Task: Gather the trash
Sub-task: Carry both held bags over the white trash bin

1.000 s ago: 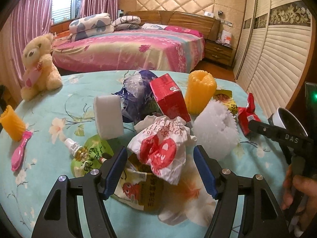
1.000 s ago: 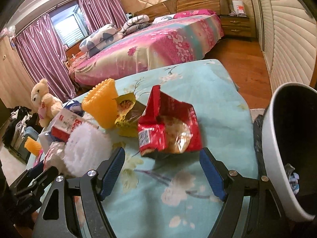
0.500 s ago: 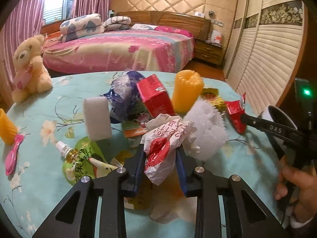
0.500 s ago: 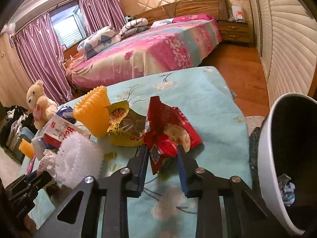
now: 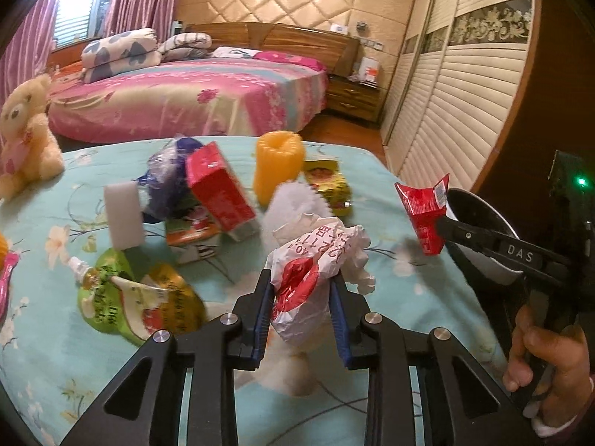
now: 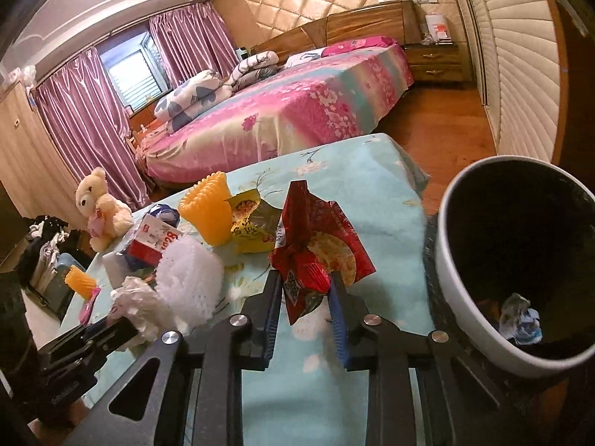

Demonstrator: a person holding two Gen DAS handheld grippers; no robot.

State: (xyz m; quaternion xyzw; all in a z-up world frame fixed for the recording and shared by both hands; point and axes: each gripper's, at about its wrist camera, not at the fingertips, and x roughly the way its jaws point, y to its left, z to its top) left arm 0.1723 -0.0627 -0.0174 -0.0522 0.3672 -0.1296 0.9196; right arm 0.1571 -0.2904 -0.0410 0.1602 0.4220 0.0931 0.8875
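Left gripper [image 5: 302, 290] clamped on crumpled white-red wrapper [image 5: 316, 271], lifted off the table [image 5: 44, 334] at 6 o'clock. Right gripper [image 6: 303, 291] clenched on red snack packet [image 6: 316, 245]; bin [image 6: 465, 297] at 3 o'clock, just beside.

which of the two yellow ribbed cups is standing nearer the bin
The bigger yellow ribbed cup, beside the yellow snack wrapper in mid-table. The other yellow cup sits at the far left edge by the pink brush, well away from the bin.
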